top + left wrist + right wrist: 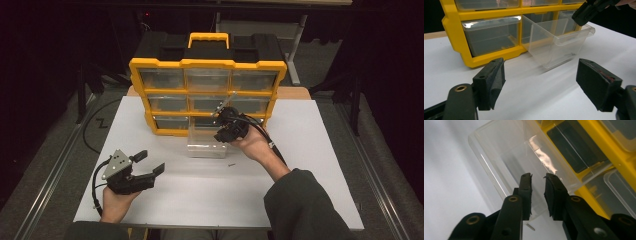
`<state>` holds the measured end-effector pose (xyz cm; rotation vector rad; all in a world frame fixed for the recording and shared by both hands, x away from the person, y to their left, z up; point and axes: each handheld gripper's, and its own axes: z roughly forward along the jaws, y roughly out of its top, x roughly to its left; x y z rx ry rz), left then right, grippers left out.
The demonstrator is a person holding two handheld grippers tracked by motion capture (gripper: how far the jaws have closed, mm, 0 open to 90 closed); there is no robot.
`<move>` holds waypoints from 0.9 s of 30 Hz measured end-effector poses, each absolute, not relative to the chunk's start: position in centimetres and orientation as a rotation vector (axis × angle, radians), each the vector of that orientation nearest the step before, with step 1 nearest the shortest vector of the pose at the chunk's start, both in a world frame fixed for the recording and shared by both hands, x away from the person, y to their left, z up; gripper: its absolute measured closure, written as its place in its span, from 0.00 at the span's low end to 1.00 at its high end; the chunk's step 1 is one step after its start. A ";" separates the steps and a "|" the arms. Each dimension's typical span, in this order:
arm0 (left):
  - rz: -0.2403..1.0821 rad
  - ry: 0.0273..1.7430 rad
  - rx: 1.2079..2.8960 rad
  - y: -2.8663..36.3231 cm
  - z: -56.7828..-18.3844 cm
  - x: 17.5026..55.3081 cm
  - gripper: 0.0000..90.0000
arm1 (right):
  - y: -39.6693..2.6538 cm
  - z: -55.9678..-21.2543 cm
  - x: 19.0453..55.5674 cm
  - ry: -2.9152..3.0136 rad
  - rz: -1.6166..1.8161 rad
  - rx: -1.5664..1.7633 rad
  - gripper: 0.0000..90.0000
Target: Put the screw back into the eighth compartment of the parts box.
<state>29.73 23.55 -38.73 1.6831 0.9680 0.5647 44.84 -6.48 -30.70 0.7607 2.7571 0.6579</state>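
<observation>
A: Where is the clear drawer (206, 145)?

B: Pulled out on the table, touching the yellow cabinet (207, 95). The right gripper (538, 178) hangs above it, jaws slightly apart, holding nothing.

A: And the left gripper (148, 162)?

B: Wide apart, idle. A small screw (231, 164) lies beside the drawer; picking it up looks next.

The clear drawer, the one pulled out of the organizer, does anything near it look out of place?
Yes. A small screw lies loose on the white table, just outside the clear drawer, on the side of the right gripper, not in any compartment.
</observation>
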 end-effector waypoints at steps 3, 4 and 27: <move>0.569 0.966 1.685 23.6 -38.7 29.7 0.26 | -7.0 -30.3 44.6 2.735 0.693 0.789 0.75; 0.570 0.967 1.684 23.6 -38.7 29.7 0.26 | -7.2 -30.2 44.6 2.724 0.693 0.790 0.72; 0.571 0.975 1.677 23.5 -38.7 29.7 0.26 | -11.8 -29.7 43.4 2.631 0.808 0.883 0.56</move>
